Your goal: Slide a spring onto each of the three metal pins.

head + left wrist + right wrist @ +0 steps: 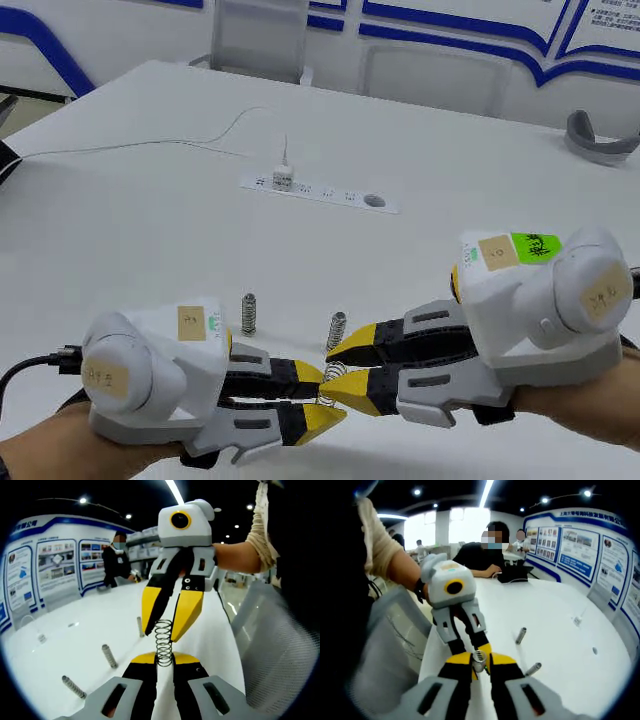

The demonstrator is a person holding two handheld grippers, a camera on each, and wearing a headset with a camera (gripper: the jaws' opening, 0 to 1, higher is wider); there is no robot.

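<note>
A small steel spring [329,385] is held just above the white table [150,230], between the two yellow-tipped grippers, which meet tip to tip. My left gripper [318,398] comes in from the lower left and is shut on one end of the spring [163,642]. My right gripper [330,372] reaches in from the right and is shut on the other end [479,659]. Just behind the jaws stand two upright pins with springs on them [249,313] [337,330]. A third, thin pin [140,626] stands farther along the table.
A white power strip [330,193] with a plug [283,178] and a thin cable [150,146] lies mid-table. Two chairs [258,35] stand behind the far edge, a grey curved object [598,142] lies far right. People [490,550] sit at another table.
</note>
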